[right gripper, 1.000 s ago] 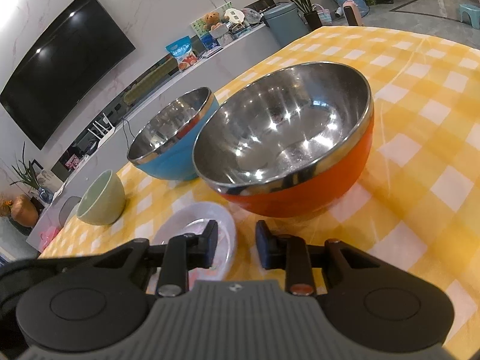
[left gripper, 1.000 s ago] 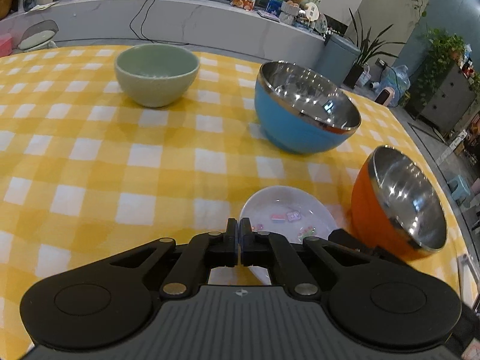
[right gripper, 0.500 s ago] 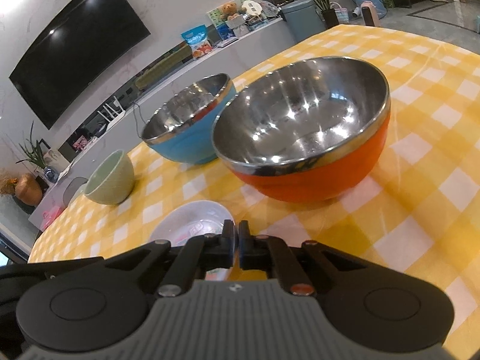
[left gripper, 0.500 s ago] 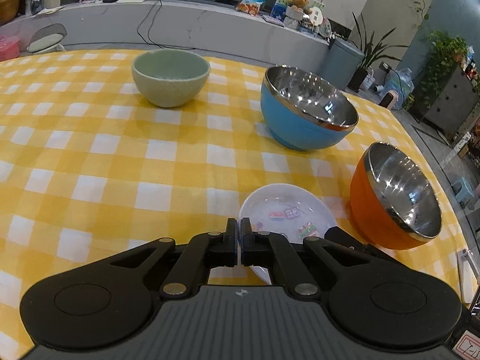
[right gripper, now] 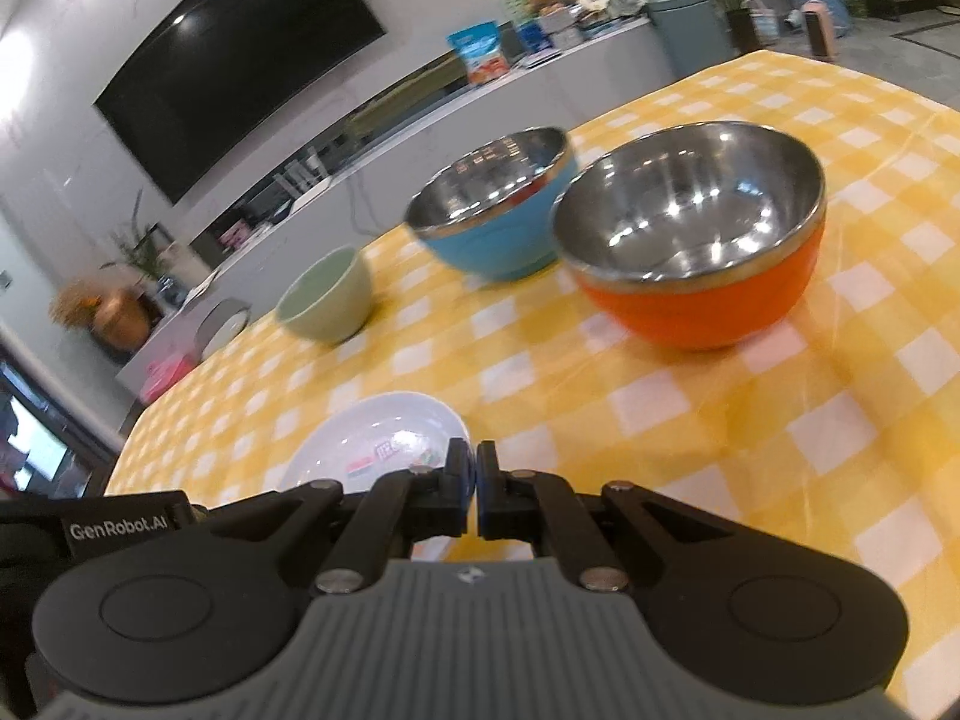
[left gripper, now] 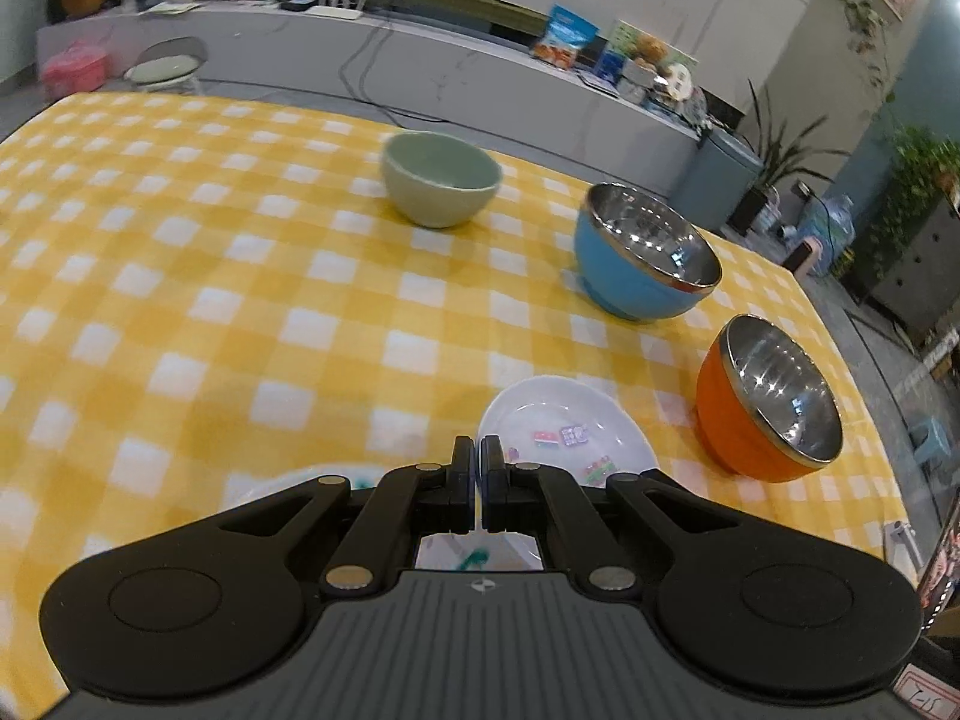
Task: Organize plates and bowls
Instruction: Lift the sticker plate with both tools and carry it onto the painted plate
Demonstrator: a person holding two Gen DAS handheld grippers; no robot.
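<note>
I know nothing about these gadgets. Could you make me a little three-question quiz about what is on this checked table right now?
1. True or false: the orange steel-lined bowl is stacked inside the blue steel-lined bowl.
2. Which dish lies nearest both grippers' fingers? A) pale green ceramic bowl B) white printed plate C) blue bowl
3. Fill in: the yellow checked tablecloth carries ___ bowls.

Key: 1 false; 2 B; 3 three.

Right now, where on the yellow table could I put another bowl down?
Left of the green bowl the checked cloth lies bare. The right side is crowded: blue bowl, orange bowl and white plate sit close together.
</note>
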